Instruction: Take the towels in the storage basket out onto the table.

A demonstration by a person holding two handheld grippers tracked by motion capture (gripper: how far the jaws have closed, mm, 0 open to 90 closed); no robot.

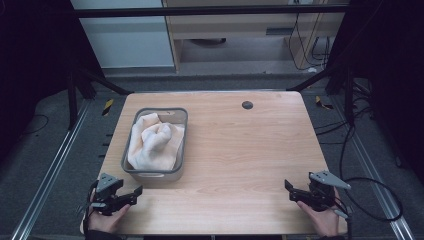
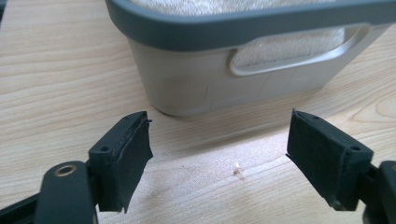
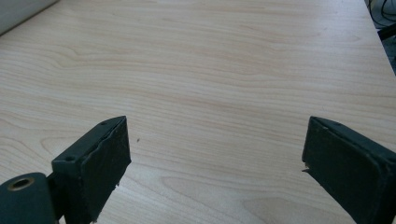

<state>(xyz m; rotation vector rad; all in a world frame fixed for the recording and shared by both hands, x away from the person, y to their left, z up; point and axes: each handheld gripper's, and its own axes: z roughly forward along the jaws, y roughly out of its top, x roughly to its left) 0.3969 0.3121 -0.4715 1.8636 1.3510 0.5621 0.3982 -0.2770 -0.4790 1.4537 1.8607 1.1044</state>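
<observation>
A grey plastic basket (image 1: 131, 146) stands on the left half of the wooden table, with a cream towel (image 1: 156, 141) crumpled inside it. My left gripper (image 1: 134, 193) rests at the table's near left corner, just in front of the basket, open and holding nothing. In the left gripper view the basket's near wall and handle slot (image 2: 289, 58) lie just beyond the gripper (image 2: 219, 149), whose jaws stand wide apart over bare wood. My right gripper (image 1: 290, 190) sits at the near right corner, open, and in its own view the gripper (image 3: 215, 163) has only table between its jaws.
The light wooden table (image 1: 240, 150) has a small dark round cap (image 1: 247, 105) near its far edge. Black cables (image 1: 370, 200) trail off the right side. A black frame and cabinets stand beyond the far edge. A tiny crumb (image 2: 237, 169) lies on the wood.
</observation>
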